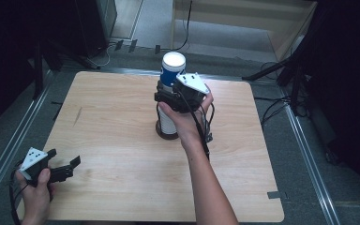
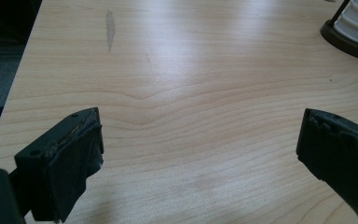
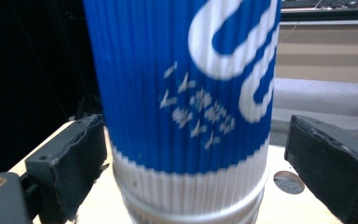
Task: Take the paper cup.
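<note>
Nearest the person, at the left front corner of the worktop [image 1: 122, 197], the left gripper [image 1: 64, 169] rests in the hand with its jaws spread wide and nothing between them; the left gripper view shows bare wood ahead and, at its far right, the dark base of the cup holder [image 2: 349, 39]. That gripper plays no part at present and is best kept where it is, well clear of the stack. Farther in, near the centre of the worktop and slightly toward the far edge, the right gripper [image 1: 168, 96] is at the stack of cups. The blue and white ribbed paper cup [image 3: 182, 93] stands upright on top, nested in the white cups [image 1: 167, 124] below. In the right gripper view the jaws bracket its lower part, one on each side; the left jaw sits at the wall, the right jaw stands apart from it, so the cup is not yet clamped. Judgement: the step in hand appears to be lifting the top cup from the stack. To do it well, centre the cup between the jaws, close gently on the ribbed wall above the white band to avoid crushing, then draw straight up along the stack axis so the holder is not tipped.
</note>
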`<state>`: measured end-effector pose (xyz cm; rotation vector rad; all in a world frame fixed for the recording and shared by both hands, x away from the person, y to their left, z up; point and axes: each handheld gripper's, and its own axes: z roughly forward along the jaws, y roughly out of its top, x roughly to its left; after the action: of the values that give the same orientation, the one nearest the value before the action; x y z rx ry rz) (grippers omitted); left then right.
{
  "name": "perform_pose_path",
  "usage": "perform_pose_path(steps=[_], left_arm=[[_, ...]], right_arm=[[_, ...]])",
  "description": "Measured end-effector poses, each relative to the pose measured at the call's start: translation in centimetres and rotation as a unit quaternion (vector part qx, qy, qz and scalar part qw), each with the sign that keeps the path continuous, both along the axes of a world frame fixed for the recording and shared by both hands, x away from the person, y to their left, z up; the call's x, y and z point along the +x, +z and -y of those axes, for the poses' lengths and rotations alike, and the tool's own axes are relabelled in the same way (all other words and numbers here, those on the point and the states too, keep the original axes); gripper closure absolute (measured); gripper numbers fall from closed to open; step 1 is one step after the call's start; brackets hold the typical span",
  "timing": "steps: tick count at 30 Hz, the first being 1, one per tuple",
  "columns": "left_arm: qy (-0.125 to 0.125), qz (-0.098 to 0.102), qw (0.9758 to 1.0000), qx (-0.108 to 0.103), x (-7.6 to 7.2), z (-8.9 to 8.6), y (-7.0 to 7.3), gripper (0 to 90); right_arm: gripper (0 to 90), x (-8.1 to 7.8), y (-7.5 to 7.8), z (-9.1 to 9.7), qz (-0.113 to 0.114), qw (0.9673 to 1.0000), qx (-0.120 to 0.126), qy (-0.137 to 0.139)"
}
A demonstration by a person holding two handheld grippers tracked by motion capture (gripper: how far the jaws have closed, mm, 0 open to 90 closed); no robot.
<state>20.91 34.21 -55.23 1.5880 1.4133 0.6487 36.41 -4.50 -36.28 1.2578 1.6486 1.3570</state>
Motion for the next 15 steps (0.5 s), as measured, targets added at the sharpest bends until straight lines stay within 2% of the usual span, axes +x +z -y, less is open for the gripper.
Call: perform_pose_path(steps=[11, 12, 15], left_arm=[[0.001, -0.001, 1.0000, 0.000, 0.02, 0.01, -0.01, 1.4], [0.000, -0.001, 1.0000, 0.000, 0.02, 0.01, -0.01, 1.4], [0.000, -0.001, 1.0000, 0.000, 0.03, 0.01, -0.01, 1.4]], right_arm=[[14.5, 0.88, 0.27, -0.64, 0.005, 1.0000, 0.005, -0.001], [16.3, 0.95, 0.18, -0.61, 0.005, 0.9999, 0.012, -0.002], [17.1, 0.86, 0.21, -0.73, 0.012, 0.9999, 0.007, -0.004]])
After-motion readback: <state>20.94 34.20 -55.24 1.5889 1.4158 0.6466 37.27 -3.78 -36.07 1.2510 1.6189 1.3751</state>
